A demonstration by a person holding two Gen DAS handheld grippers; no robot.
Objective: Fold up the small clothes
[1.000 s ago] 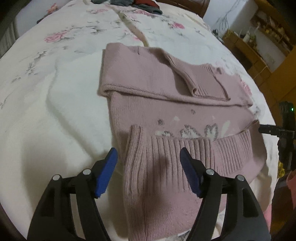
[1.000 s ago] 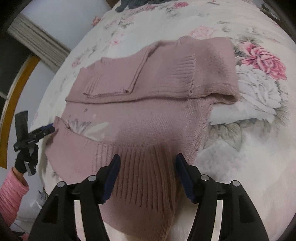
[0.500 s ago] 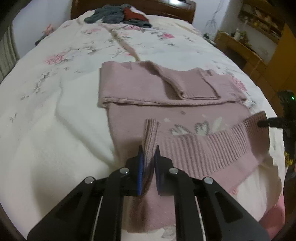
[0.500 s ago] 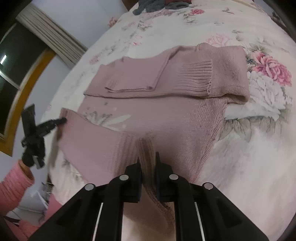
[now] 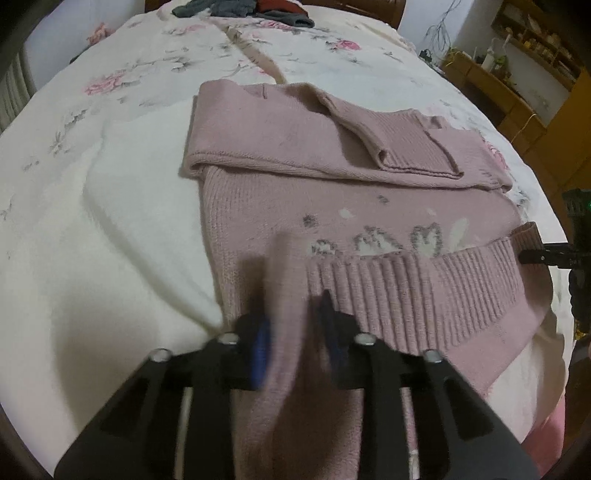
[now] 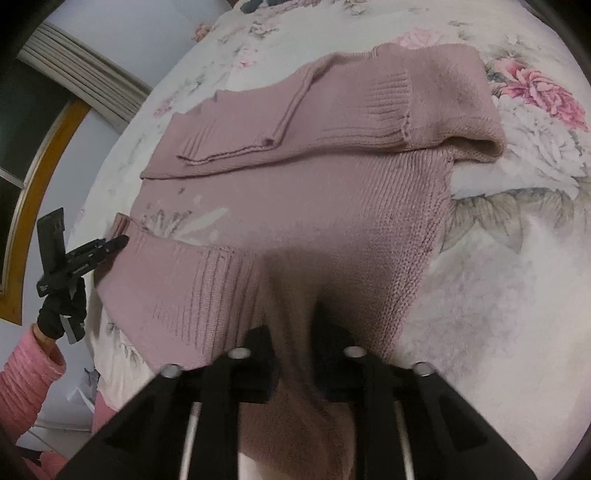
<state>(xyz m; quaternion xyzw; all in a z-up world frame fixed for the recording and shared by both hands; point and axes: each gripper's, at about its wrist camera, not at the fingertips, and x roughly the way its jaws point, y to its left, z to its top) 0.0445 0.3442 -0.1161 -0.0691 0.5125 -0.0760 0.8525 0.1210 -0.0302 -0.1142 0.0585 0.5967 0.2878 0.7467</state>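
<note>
A dusty-pink knitted sweater with a white and grey pattern lies flat on the floral bedsheet, its sleeves folded across the top. Its ribbed hem is turned up over the body. My left gripper is at the hem's left end, jaws blurred and part open, with a ridge of knit standing between them. My right gripper straddles a similar ridge of the sweater at the other end, jaws also apart. Each gripper shows from the side in the other's view: the right gripper, the left gripper.
A heap of dark and red clothes lies at the bed's far end. Wooden shelves stand to the right of the bed. A gloved hand with a pink sleeve holds the left tool. A curtain hangs by the window.
Both grippers closed on the hem and lifted it half a second ago. Now both have dropped closer to the sweater and their jaws have spread apart, blurred by motion.
</note>
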